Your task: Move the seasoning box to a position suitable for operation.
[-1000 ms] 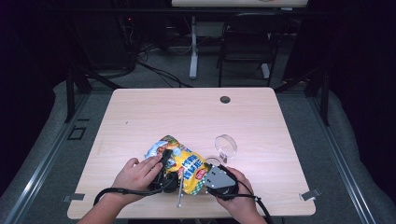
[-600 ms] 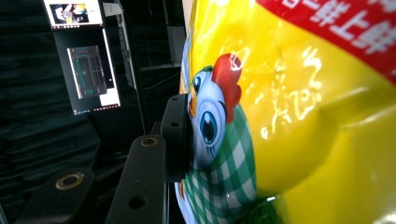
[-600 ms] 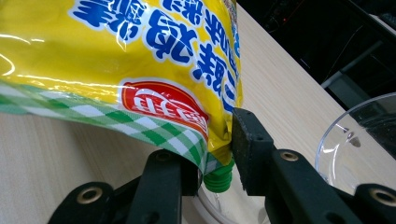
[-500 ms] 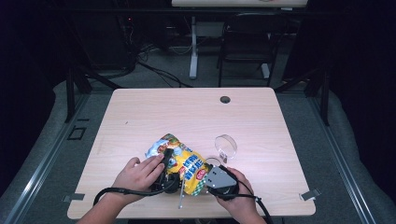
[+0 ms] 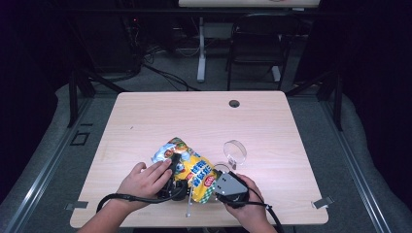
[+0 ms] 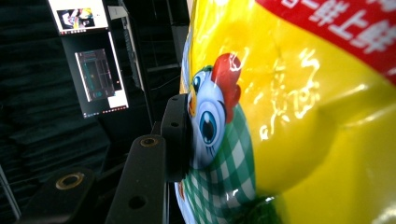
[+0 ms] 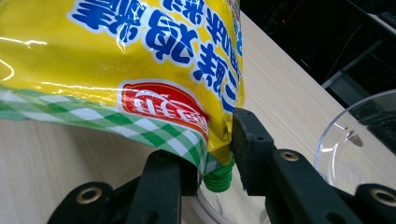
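While two hand-held grippers clamp it, one pouch (image 5: 194,170) (yellow).

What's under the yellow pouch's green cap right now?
Under the green cap of the yellow pouch the right gripper view shows a curved white edge and bare table. The right claw hides the rest; the clear bowl sits beside it.

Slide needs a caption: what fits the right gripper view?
Right hand-held gripper grips the yellow spouted pouch at its green cap, beside a clear dish.
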Action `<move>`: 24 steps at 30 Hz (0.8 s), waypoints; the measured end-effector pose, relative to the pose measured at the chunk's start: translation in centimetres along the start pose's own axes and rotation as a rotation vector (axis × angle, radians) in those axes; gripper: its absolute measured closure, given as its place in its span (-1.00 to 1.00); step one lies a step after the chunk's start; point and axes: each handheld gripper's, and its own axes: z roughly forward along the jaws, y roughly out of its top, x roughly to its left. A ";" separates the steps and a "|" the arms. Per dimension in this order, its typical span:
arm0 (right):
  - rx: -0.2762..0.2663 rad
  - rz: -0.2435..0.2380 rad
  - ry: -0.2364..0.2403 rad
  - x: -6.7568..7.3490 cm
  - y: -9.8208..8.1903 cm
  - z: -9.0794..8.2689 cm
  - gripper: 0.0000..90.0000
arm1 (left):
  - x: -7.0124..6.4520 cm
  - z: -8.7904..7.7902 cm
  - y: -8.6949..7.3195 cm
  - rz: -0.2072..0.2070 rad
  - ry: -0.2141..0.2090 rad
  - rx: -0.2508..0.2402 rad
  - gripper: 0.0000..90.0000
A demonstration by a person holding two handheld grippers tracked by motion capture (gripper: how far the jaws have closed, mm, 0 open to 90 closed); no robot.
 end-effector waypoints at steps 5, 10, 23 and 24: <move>0.001 0.005 -0.002 0.0 0.0 0.0 0.61 | 0.1 0.0 0.0 0.014 0.000 0.003 0.48; 0.000 0.008 0.000 0.0 0.0 0.0 0.61 | 0.1 0.1 0.1 0.024 0.020 -0.009 0.48; -0.009 0.022 0.008 -0.2 0.0 0.0 0.60 | 0.6 -0.1 0.3 0.058 0.018 0.009 0.48; -0.012 0.022 0.009 -0.3 0.0 0.0 0.60 | 0.7 -0.1 0.3 0.059 0.018 0.008 0.48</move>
